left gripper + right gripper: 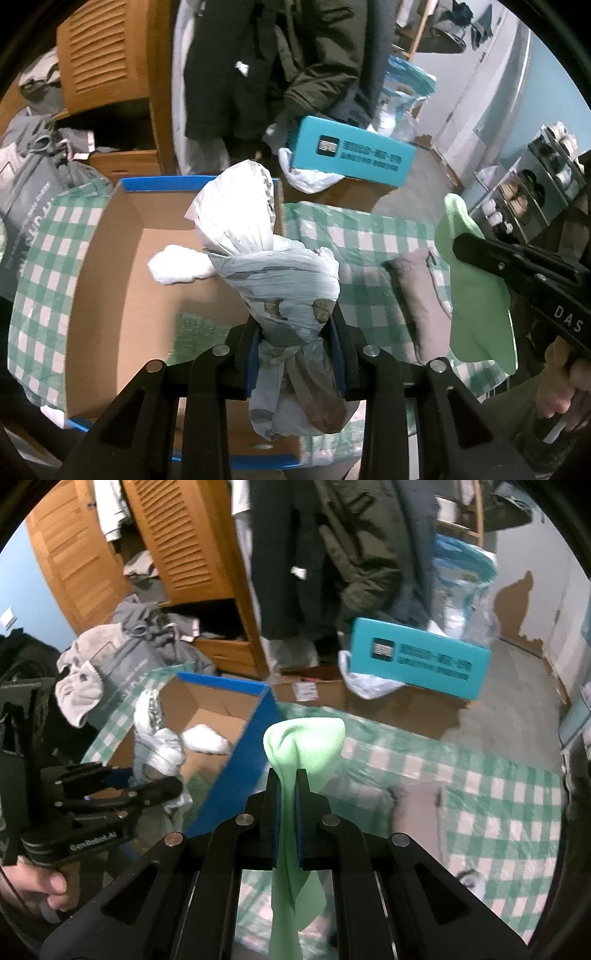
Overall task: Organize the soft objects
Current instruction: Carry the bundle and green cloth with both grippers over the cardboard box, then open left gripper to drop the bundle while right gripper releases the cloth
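Note:
My left gripper [295, 314] is shut on a twisted pale plastic bag [258, 236], held over the open cardboard box [110, 280] with blue edges. A white fluffy wad [177, 266] lies on the box floor. My right gripper [286, 775] is shut on a light green cloth [306, 746] that droops below the pads, above the green checked cover [498, 812]. The left wrist view shows the right gripper [458, 243] with the green cloth [476, 295] at the right. In the right wrist view the left gripper [177, 779] carries the bag [155, 738] beside the box [236, 760].
A pinkish grey folded cloth [421, 295] lies on the checked cover [369, 236]. A teal box [351, 155] rests on cartons behind, with hanging dark clothes [258, 66] and a wooden wardrobe [110, 55]. Grey bags [33, 177] pile at the left; a shoe rack [532, 184] stands at the right.

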`<state>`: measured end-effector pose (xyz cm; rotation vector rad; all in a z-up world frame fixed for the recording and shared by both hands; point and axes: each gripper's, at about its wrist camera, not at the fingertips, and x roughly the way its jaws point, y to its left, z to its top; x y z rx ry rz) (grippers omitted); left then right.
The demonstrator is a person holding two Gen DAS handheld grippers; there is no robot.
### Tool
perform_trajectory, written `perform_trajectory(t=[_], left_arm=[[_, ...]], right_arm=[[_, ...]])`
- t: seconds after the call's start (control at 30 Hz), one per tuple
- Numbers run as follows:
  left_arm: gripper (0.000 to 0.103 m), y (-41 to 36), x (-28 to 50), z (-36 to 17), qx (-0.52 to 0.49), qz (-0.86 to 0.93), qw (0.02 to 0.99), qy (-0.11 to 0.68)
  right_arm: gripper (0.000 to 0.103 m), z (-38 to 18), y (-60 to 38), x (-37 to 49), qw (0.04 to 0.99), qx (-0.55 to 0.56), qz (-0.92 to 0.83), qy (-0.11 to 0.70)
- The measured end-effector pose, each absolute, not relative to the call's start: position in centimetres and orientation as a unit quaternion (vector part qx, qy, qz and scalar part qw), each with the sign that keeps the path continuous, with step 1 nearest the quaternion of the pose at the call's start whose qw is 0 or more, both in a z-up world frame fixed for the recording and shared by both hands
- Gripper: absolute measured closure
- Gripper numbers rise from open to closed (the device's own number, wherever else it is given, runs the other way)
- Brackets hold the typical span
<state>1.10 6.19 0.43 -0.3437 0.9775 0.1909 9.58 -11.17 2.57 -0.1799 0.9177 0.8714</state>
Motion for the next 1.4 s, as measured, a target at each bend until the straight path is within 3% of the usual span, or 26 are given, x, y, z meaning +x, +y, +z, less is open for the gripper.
perform_trajectory(t=[1.23, 1.33, 1.4], left_arm=[[0.069, 16.9, -3.7, -3.2, -0.241, 0.185, 0.831, 0.466], [0.064, 16.9, -3.7, -3.4, -0.238, 0.196, 0.828, 0.468], [0.06, 17.0, -3.7, -3.4, -0.236, 0.201, 0.827, 0.469]], right_arm=[[0.097, -0.4, 6.6, 5.2, 0.72, -0.154, 0.492, 0.465], [0.089, -0.8, 6.6, 5.2, 0.719, -0.156, 0.49, 0.468], [0.07, -0.8, 6.5, 5.4, 0.722, -0.156, 0.486, 0.468]])
